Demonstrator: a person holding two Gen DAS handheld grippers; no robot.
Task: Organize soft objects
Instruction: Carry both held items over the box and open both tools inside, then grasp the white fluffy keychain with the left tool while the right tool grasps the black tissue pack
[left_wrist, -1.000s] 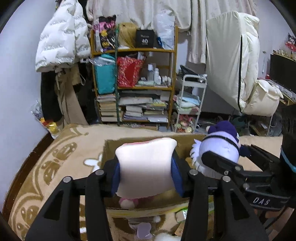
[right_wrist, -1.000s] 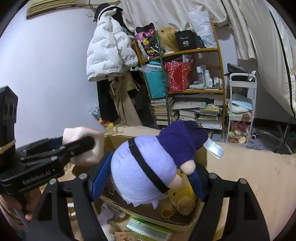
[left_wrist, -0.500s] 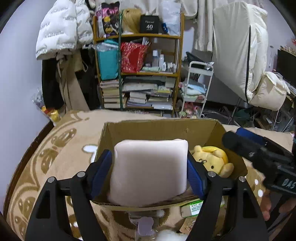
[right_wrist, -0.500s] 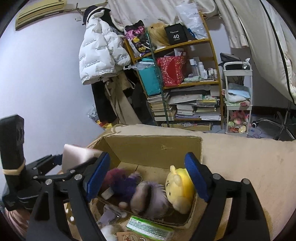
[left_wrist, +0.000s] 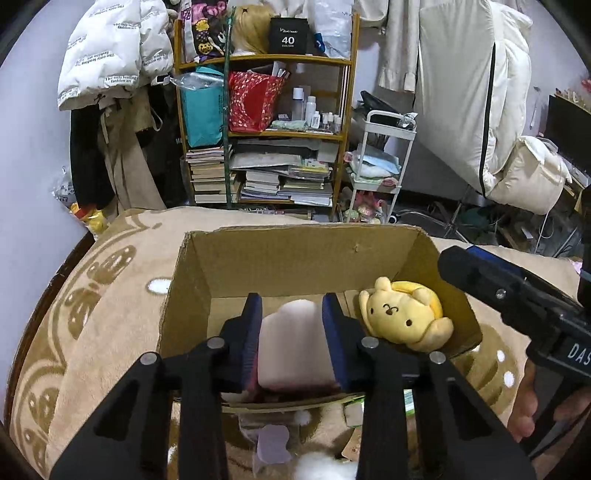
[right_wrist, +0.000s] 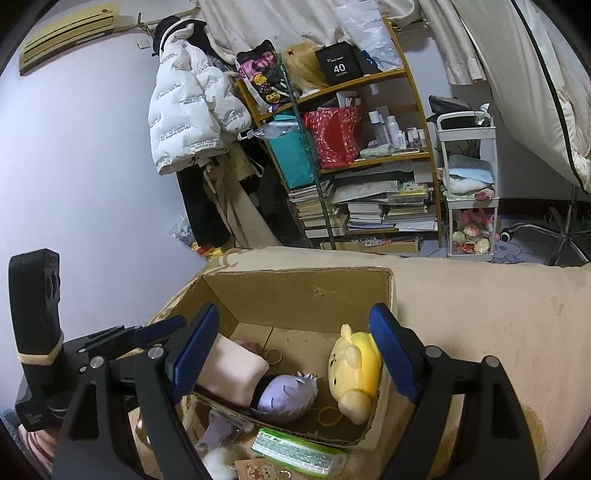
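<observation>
An open cardboard box (left_wrist: 295, 254) (right_wrist: 295, 288) stands on a beige blanket. My left gripper (left_wrist: 291, 306) is shut on a pale pink cushion (left_wrist: 291, 343) (right_wrist: 232, 369) and holds it down inside the box at its near left. A yellow plush (left_wrist: 402, 317) (right_wrist: 354, 373) lies in the box's right side. A purple plush (right_wrist: 284, 393) lies between cushion and yellow plush. My right gripper (right_wrist: 295, 339) is open and empty above the box; it shows at the right of the left wrist view (left_wrist: 517, 306).
A green packet (right_wrist: 295, 452), a small card, a lilac shape (left_wrist: 271, 445) and white fluff lie on the blanket before the box. A cluttered bookshelf (left_wrist: 266, 129), a white trolley (left_wrist: 380, 170) and hanging coats stand behind. The blanket (right_wrist: 480, 314) stretches right.
My right gripper opened and dropped the purple plush into the box. My left gripper lowered the pink cushion into the box and squeezed it narrower.
</observation>
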